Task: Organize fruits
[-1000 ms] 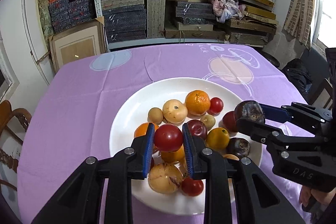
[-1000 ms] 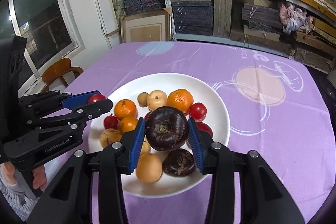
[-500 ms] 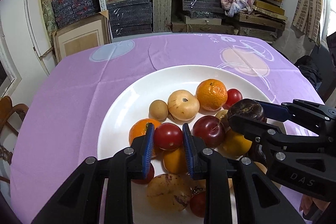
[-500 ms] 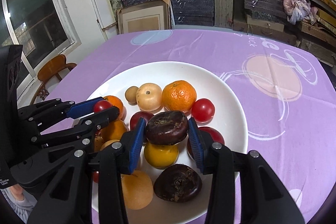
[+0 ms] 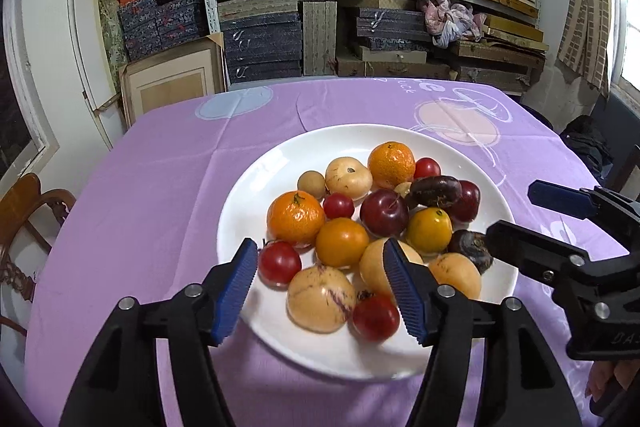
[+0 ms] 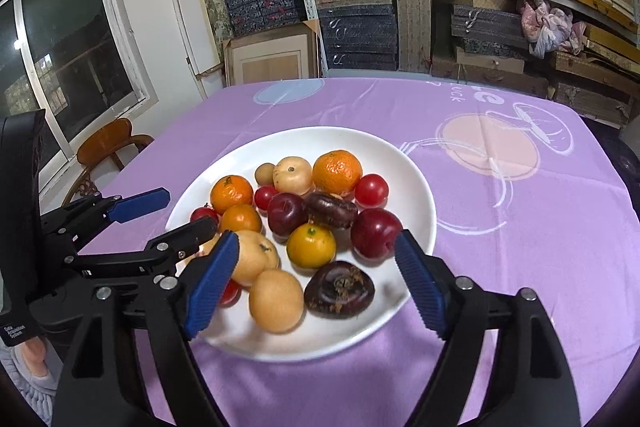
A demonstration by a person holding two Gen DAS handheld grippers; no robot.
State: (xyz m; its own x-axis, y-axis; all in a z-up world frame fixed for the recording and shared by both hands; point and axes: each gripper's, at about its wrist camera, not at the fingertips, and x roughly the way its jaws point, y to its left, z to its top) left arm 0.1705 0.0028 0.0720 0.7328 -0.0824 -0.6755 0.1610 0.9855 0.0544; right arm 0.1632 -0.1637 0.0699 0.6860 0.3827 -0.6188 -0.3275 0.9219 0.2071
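Both the left gripper and the right gripper have just been opening and now hold nothing, so every fruit rests heaped on the white plate, probably to keep them together.

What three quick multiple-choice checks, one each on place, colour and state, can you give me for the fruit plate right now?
1. The fruits lie: A on the white plate; B on the bare cloth; C on the shelf.
2. The tablecloth is: A green; B purple; C white.
3. The left gripper has its jaws: A shut on a tomato; B open, holding nothing; C shut, holding nothing.

A: all fruit sits within the plate's rim.
B: purple cloth surrounds the plate.
B: its jaws have just been opening, and the blue pads stand apart above the fruit, pressing on none.
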